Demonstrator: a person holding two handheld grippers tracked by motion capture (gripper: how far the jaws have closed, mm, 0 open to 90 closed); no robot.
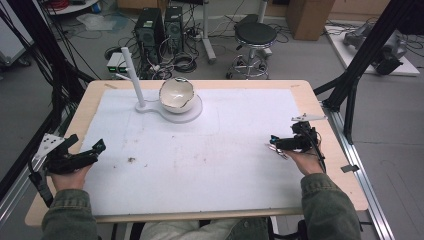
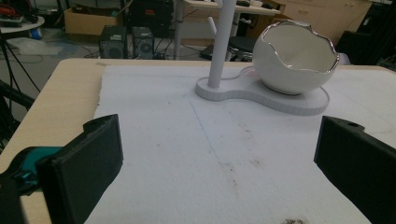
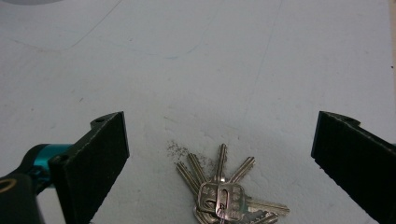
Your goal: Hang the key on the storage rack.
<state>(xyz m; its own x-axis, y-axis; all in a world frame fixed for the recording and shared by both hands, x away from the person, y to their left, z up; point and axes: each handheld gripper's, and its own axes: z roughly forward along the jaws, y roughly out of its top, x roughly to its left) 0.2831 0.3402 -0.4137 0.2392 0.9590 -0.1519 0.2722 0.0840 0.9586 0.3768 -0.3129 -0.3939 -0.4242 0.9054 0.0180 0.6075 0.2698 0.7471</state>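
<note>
The right gripper (image 3: 219,154) hung over the keys (image 3: 224,198) with its jaws spread wide, the bunch lying flat on the white mat (image 1: 215,150) at about four o'clock on the table, between and just below the jaws. The likeliest trouble, as I judged it, was a thin, fanned bunch: jaws closing too high could skate over the blades, catch one key and let the rest swing or drop, or push the whole bunch across the mat. The left gripper (image 2: 219,158), also wide open and holding nothing, rested near nine o'clock, pointing toward the egg-shaped bowl (image 2: 296,58) on its white stand (image 2: 261,93) at twelve o'clock. The mat was scuffed and speckled with dark crumbs, laid over a pale wooden table (image 1: 330,135). Beyond stood computer towers (image 1: 160,27), tangled cables, a stool (image 1: 255,37) and cardboard boxes.
</note>
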